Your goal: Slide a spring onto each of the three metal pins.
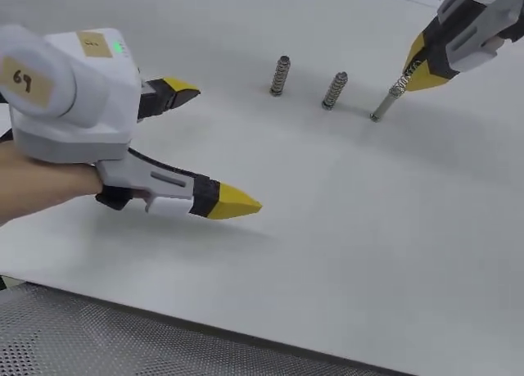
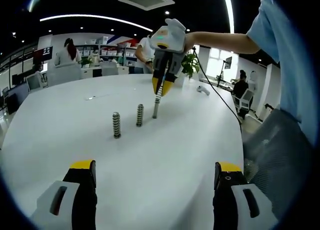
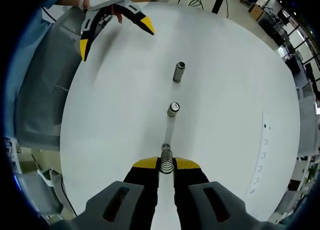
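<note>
White-and-yellow, our left gripper (image 1: pixel 223 147) gapes empty by the front edge of the white table (image 1: pixel 368 253); past two spring-clad metal pins (image 1: pixel 280 75) (image 1: pixel 334 90), our right gripper (image 1: pixel 413 75) pinches a coiled steel spring (image 3: pixel 166 166) atop a leaning third metal pin (image 1: pixel 381 107) near the far edge that sideways pressure could topple.

three pins stood in a row across the far part of the bench (image 1: pixel 368 228), running left to right. the left pin (image 1: pixel 279 77) and the middle pin (image 1: pixel 334 90) each had a spring on it. the right pin (image 1: pixel 381 107) was just beside the middle one, with the third spring (image 1: pixel 400 84) on its top end, sat between the jaws of the right gripper (image 1: pixel 420 73) above it. the left gripper (image 1: pixel 221 147) was over the bench's near left part, well apart from the row.
</note>
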`<action>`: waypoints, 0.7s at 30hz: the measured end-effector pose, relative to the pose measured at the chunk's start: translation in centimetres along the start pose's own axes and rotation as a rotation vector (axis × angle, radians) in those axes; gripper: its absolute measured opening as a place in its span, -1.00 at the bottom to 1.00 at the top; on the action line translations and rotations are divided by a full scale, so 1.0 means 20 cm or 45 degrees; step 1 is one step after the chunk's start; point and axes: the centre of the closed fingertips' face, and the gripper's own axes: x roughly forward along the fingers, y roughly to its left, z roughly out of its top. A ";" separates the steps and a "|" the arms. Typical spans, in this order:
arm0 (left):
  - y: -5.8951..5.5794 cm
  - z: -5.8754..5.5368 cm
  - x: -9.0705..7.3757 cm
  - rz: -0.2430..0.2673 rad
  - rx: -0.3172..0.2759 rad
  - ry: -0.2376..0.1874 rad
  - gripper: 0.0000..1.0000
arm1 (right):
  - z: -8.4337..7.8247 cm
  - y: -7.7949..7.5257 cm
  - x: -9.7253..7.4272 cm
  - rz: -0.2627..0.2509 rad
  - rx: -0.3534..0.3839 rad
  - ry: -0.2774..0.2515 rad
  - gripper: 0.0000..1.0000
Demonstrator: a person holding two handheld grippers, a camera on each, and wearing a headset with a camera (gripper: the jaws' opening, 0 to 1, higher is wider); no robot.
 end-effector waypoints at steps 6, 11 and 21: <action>0.00 0.00 -0.01 0.005 -0.009 -0.001 0.91 | 0.00 0.00 0.04 0.017 -0.009 0.025 -0.85; 0.01 -0.01 -0.02 0.012 -0.011 -0.002 0.91 | 0.00 0.00 0.07 0.029 -0.017 0.036 -0.85; 0.01 -0.01 -0.02 0.016 -0.019 -0.003 0.90 | 0.00 0.00 0.15 0.062 -0.013 0.061 -0.84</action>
